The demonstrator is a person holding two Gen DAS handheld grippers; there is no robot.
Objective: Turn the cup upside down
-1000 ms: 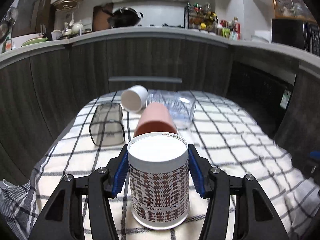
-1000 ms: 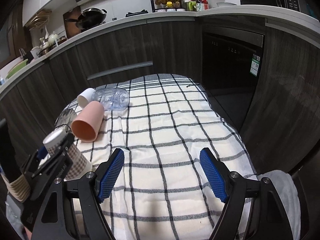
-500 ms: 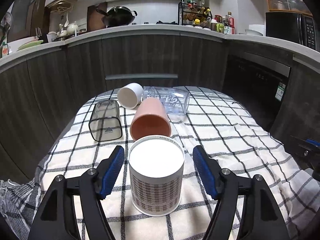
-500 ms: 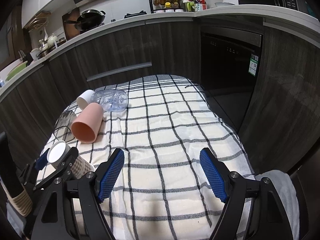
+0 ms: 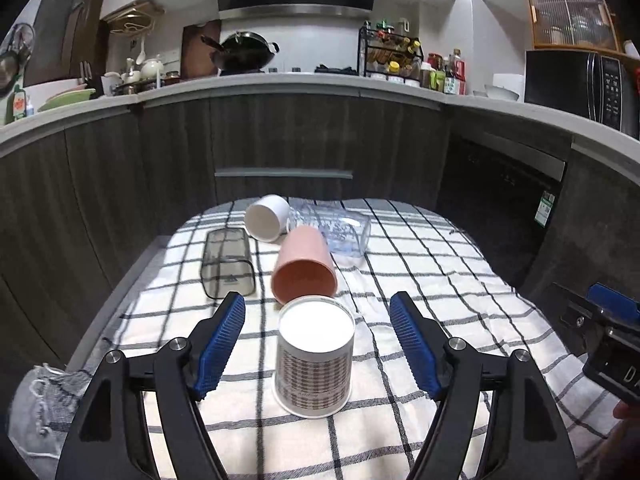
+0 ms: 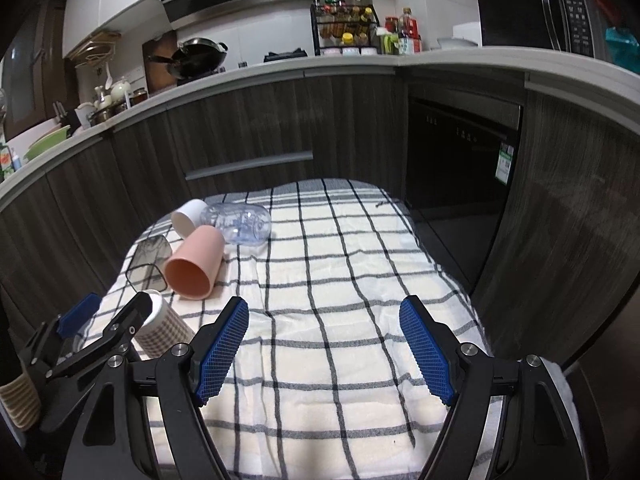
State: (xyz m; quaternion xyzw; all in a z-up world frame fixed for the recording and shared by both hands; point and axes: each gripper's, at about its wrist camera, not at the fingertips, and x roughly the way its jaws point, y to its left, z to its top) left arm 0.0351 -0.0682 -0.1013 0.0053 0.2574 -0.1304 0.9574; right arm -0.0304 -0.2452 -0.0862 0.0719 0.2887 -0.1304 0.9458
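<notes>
A houndstooth paper cup (image 5: 315,358) stands upside down on the checked cloth (image 5: 420,264), white base up. My left gripper (image 5: 318,346) is open, its blue pads wide on either side of the cup and not touching it. In the right wrist view the same cup (image 6: 162,328) shows at the left behind the left gripper's fingers (image 6: 124,326). My right gripper (image 6: 324,346) is open and empty above the cloth (image 6: 340,264).
A pink cup (image 5: 304,270), a white cup (image 5: 267,218), a clear glass jar (image 5: 340,232) and a smoky square tumbler (image 5: 227,262) lie on their sides at the far left of the cloth. Kitchen cabinets surround the table.
My left gripper opened, let go of the houndstooth cup and drew back from it. The cup stays upside down on the cloth. The right gripper barely moved.
</notes>
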